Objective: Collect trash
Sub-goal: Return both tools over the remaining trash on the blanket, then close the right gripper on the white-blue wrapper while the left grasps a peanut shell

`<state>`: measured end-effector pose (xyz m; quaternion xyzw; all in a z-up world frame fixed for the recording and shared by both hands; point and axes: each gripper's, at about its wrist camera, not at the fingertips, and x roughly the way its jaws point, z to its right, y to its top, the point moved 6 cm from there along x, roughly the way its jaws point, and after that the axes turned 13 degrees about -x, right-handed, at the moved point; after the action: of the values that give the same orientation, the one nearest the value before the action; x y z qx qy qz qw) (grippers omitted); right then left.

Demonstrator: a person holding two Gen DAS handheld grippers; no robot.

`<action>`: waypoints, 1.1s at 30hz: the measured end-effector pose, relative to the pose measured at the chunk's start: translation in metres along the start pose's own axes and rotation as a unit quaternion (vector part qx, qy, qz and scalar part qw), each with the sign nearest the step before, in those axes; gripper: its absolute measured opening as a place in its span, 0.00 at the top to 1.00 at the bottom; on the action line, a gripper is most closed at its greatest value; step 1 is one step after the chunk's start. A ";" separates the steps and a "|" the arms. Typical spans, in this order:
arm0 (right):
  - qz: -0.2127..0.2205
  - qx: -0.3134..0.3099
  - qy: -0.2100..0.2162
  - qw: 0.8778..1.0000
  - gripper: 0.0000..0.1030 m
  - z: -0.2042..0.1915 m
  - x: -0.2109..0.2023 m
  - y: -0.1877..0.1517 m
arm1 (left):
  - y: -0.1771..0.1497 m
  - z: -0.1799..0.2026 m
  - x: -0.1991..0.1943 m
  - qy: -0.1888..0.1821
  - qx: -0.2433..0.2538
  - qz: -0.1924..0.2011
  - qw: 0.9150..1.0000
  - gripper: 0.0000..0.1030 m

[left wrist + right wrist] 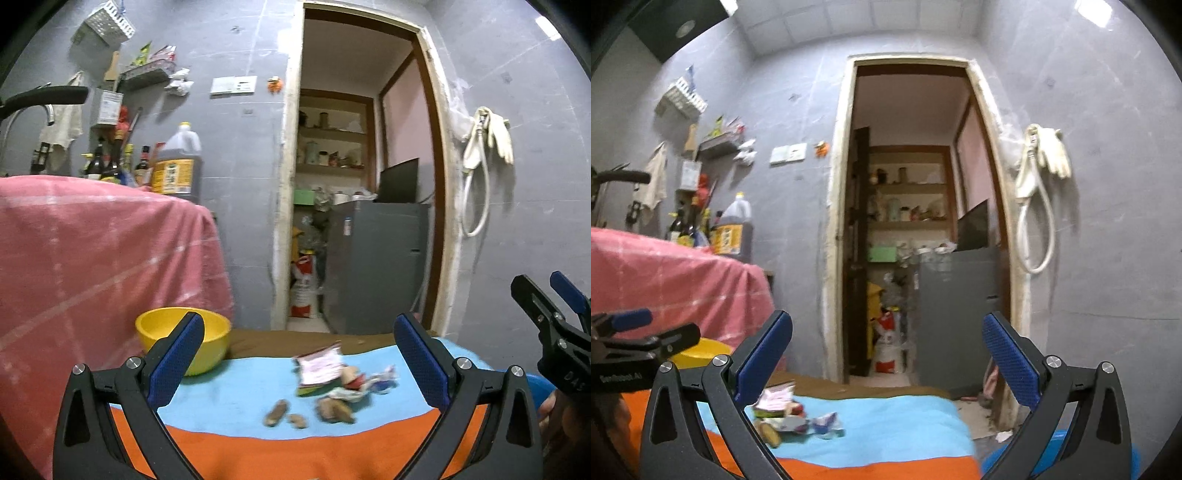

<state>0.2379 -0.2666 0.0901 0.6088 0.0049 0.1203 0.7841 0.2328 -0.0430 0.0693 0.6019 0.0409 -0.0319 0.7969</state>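
Guessing the wrappers (pixel 320 365) mid-table are light and crinkly, we'd pinch an edge; both our left gripper (pixel 299 354) and right gripper (pixel 886 354) gape empty.

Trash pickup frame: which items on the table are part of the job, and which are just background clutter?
Job:
- pink snack packet
- crumpled wrappers
- brown peel scraps
- yellow bowl, likely the bin
- left gripper and right gripper, both open and empty

Lying about:
- oil jug
- sauce bottles
- rubber gloves
- pink cloth
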 end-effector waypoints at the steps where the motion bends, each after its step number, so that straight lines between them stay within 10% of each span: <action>1: -0.003 -0.001 0.006 1.000 0.00 -0.005 0.002 -0.001 | 0.000 -0.005 -0.001 0.005 0.001 -0.001 1.000 0.02; 21: -0.159 -0.028 0.117 0.980 0.00 -0.068 0.063 -0.053 | -0.042 -0.068 0.043 0.035 -0.039 -0.168 0.984 0.02; 33: -0.298 0.039 0.172 0.938 0.00 -0.063 0.092 -0.100 | -0.078 -0.072 0.084 0.018 -0.072 -0.307 0.949 0.10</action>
<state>0.3355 -0.2113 -0.0092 0.5794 0.3253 -0.0163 0.7471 0.3071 0.0046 -0.0332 0.5019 0.2397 -0.2610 0.7890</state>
